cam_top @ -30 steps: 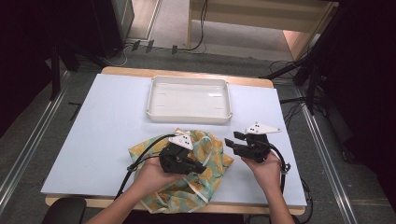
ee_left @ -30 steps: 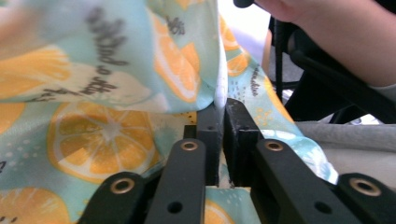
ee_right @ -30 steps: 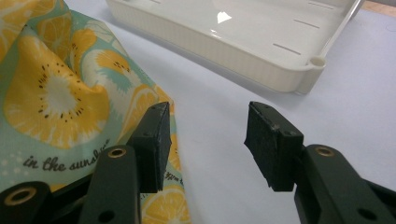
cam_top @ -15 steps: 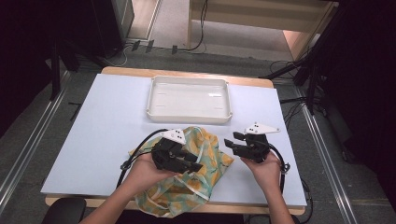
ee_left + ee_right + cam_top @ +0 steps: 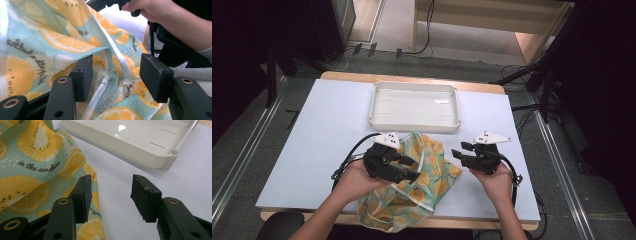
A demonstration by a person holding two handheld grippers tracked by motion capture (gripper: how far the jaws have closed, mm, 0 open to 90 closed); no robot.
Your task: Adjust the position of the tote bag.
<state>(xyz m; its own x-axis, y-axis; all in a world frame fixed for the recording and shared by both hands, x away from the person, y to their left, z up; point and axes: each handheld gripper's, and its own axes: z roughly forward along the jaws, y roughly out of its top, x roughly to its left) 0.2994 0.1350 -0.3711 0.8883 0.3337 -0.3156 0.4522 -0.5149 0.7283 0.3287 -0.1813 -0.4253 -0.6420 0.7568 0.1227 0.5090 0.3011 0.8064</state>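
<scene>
The table (image 5: 312, 145), covered in pale blue-white, carries everything; the white tray (image 5: 414, 106) on its far middle serves as the landmark here. The tray lies flat, open side up. Just nearer the person than the tray, a little apart from its near wall, lies the lemon-print cloth (image 5: 424, 175), a crumpled teal and yellow piece with a white hem that runs from near the tray to the table's near edge and hangs slightly over it. The left gripper (image 5: 404, 167) sits over the cloth's left half, on the person's side of the tray; its jaws have just been opening and now stand apart, released, with folds and the white hem of the cloth (image 5: 62, 42) lying loose between the pads. The right gripper (image 5: 462, 152) hovers nearer the person than the tray's right end, just beside the cloth's right edge, its jaws wide and holding nothing, over bare table with the tray (image 5: 140, 145) ahead.
</scene>
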